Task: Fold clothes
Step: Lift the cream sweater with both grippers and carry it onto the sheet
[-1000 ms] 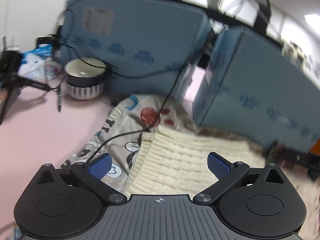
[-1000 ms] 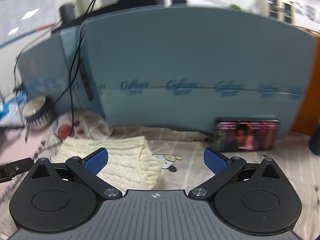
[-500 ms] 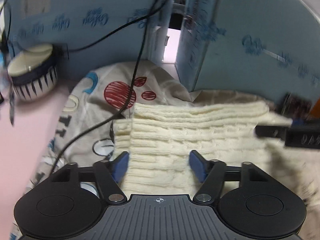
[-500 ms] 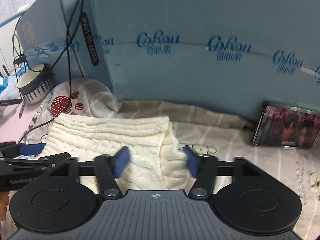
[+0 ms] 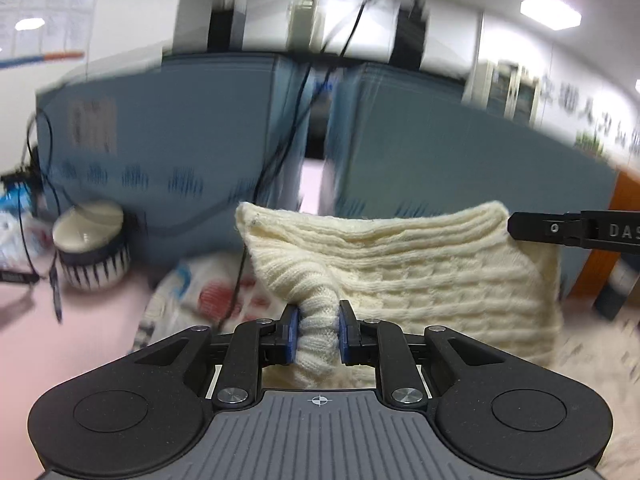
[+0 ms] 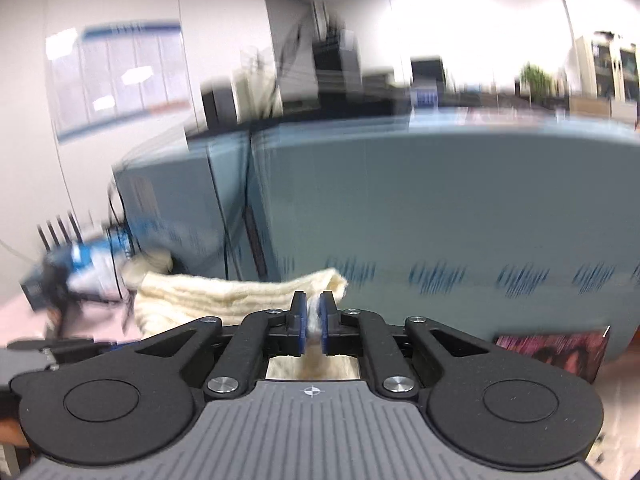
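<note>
Pinching a thick bunch of the cream knitted sweater (image 5: 400, 280) between its blue pads, my left gripper (image 5: 318, 338) holds the garment up off the table (image 5: 72, 344), its jaws narrowed onto a rolled fold of ribbed knit. The sweater spreads out above and to the right of that grip like a raised sheet, its top edge level with the blue partition (image 5: 168, 152) behind it.

My right gripper (image 6: 314, 326) is closed tight on another fold of the same sweater (image 6: 224, 294), with only a thin sliver of cream knit showing between its pads. From that view the fabric stretches away to the left. In the left wrist view, a black finger of the right gripper (image 5: 576, 230) meets the sweater's upper right corner.

Under the lifted sweater lies a patterned cloth (image 5: 192, 300) with red and blue prints, on the pink table. A black and white striped bowl (image 5: 90, 252) stands to the left by the partition, and a black cable (image 5: 276, 168) hangs down in front of it. A dark pictured box (image 6: 556, 350) leans against the partition on the right. The surroundings are blurred.
</note>
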The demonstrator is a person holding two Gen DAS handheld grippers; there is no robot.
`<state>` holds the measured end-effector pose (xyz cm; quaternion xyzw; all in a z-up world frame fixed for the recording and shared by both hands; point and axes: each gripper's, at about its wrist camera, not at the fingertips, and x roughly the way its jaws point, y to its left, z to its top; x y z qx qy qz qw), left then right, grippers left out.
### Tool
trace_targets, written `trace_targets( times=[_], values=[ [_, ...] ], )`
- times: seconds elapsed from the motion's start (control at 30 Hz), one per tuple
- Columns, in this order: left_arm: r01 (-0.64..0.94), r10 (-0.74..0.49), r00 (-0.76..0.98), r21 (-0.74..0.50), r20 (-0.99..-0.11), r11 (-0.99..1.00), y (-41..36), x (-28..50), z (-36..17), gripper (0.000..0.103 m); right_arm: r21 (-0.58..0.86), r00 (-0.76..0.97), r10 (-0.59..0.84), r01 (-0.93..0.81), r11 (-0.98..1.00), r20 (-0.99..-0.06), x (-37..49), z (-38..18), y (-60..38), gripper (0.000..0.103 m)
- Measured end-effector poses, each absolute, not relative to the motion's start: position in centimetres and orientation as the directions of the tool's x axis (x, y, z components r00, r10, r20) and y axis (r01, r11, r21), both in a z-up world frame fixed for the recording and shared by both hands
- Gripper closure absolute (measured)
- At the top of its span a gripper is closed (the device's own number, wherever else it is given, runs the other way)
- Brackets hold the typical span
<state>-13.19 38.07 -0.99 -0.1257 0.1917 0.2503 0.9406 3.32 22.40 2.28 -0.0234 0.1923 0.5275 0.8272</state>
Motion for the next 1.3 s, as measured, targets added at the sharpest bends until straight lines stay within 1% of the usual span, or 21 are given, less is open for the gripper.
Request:
trace_targets(
  times=[0.17, 0.27, 0.33, 0.43, 0.5, 0.6, 0.67, 0.77, 0.93, 1.0, 1.13, 1.2, 1.23, 1.27, 1.3],
  values=[
    [-0.477, 0.427, 0.866, -0.172, -0.26, 0.862, 32.1, -12.3, 3.7, 0.086, 0.149, 0.413, 0.896, -0.888, 0.436, -0.161, 4.3, 7.2, 16.2, 0.097],
    [-0.454, 0.427, 0.887, -0.17, -0.176, 0.874, 28.0, -10.5, 5.1, 0.085, 0.109, 0.463, 0.883, -0.876, 0.469, -0.08, 5.6, 9.3, 11.7, 0.097],
    [-0.432, 0.41, 0.9, -0.173, -0.148, 0.885, 25.7, -8.8, 5.2, 0.085, 0.097, 0.485, 0.873, -0.868, 0.488, -0.05, 6.8, 10.1, 8.9, 0.097],
    [-0.39, 0.371, 0.919, -0.162, -0.136, 0.906, 22.2, -6.6, 4.6, 0.085, 0.074, 0.495, 0.867, -0.864, 0.498, -0.045, 8.4, 9.9, 4.2, 0.097],
    [-0.364, 0.335, 0.925, -0.162, -0.178, 0.917, 20.2, -5.9, 3.5, 0.085, 0.049, 0.49, 0.867, -0.867, 0.496, -0.092, 8.7, 8.7, 1.5, 0.097],
    [-0.337, 0.29, 0.924, -0.173, -0.25, 0.925, 17.7, -7.2, 1.6, 0.085, 0.039, 0.45, 0.875, -0.885, 0.464, -0.18, 7.6, 6.1, -2.1, 0.098],
    [-0.311, 0.248, 0.918, -0.175, -0.31, 0.934, 16.1, -8.7, 0.3, 0.085, 0.051, 0.4, 0.887, -0.905, 0.422, -0.231, 6.6, 4.5, -4.5, 0.099],
    [-0.275, 0.191, 0.885, -0.146, -0.424, 0.95, 13.5, -11.2, -1.8, 0.085, 0.069, 0.32, 0.894, -0.931, 0.358, -0.313, 4.4, 2.7, -6.8, 0.1],
    [-0.296, 0.175, 0.804, -0.128, -0.568, 0.947, 12.1, -14.0, -4.5, 0.085, 0.109, 0.191, 0.862, -0.956, 0.271, -0.469, 2.0, -0.9, -8.2, 0.1],
    [-0.305, 0.188, 0.78, -0.101, -0.596, 0.947, 10.7, -15.7, -5.3, 0.086, 0.131, 0.163, 0.84, -0.955, 0.266, -0.517, 2.0, -2.3, -8.3, 0.1],
    [-0.293, 0.18, 0.731, -0.064, -0.659, 0.954, 9.4, -17.8, -6.9, 0.086, 0.2, 0.139, 0.822, -0.935, 0.292, -0.552, 2.6, -3.6, -8.0, 0.099],
    [-0.297, 0.186, 0.717, -0.052, -0.672, 0.954, 9.0, -18.6, -7.4, 0.085, 0.252, 0.133, 0.82, -0.914, 0.319, -0.557, 3.7, -3.7, -7.9, 0.099],
    [-0.3, 0.193, 0.714, -0.046, -0.673, 0.953, 8.9, -18.8, -7.5, 0.085, 0.286, 0.126, 0.821, -0.899, 0.332, -0.557, 4.3, -3.7, -7.9, 0.091],
    [-0.304, 0.2, 0.711, -0.039, -0.674, 0.952, 8.7, -19.0, -7.6, 0.085, 0.32, 0.12, 0.821, -0.882, 0.346, -0.558, 4.9, -3.7, -7.8, 0.069],
    [-0.295, 0.204, 0.713, -0.023, -0.671, 0.955, 8.4, -19.2, -7.6, 0.085, 0.35, 0.12, 0.811, -0.859, 0.374, -0.572, 5.6, -3.7, -7.7, 0.058]
  ],
)
